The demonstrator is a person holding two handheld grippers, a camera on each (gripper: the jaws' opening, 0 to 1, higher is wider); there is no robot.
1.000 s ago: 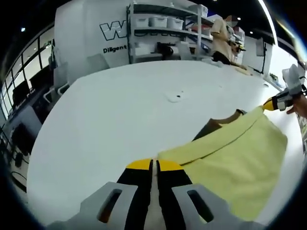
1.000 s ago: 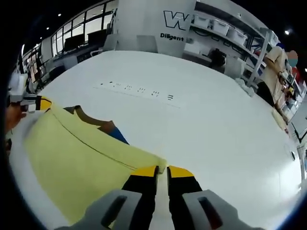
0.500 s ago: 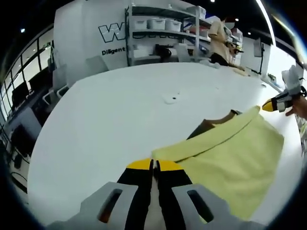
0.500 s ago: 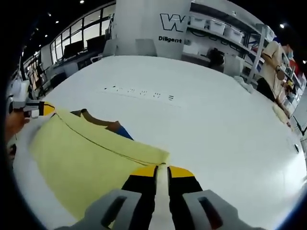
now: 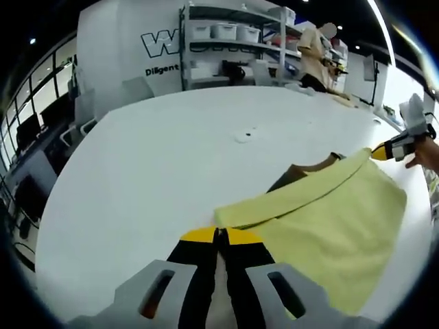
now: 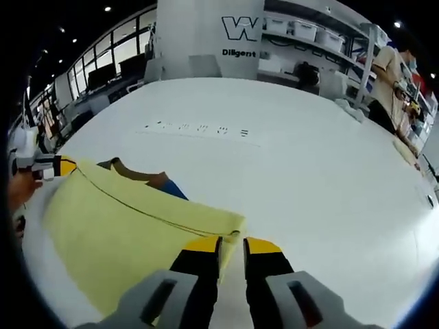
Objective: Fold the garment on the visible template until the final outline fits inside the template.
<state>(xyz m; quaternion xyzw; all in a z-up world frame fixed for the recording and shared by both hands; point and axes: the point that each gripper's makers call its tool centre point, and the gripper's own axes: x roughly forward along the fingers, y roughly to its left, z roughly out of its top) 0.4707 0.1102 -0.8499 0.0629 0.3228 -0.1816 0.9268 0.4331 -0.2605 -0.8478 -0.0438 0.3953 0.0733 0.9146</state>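
the yellow garment [image 5: 329, 233] lies on the white worktop [image 5: 158, 157], each near corner pinched in closed jaws: left gripper [image 5: 219, 236], right gripper [image 6: 232, 243]. a brown patch [image 5: 302, 171], possibly the template, peeks out beyond. folding looks midway; fitting the outline remains.

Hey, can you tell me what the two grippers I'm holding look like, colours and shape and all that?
Both look alike. The left gripper has two long black jaws with yellow tips, rising from light grey moulded bases with slotted openings. The right gripper has the same black jaws, yellow tips and grey slotted bases. Seen from the side, each has a whitish body behind the yellow tip. No cables or sleeves are visible.
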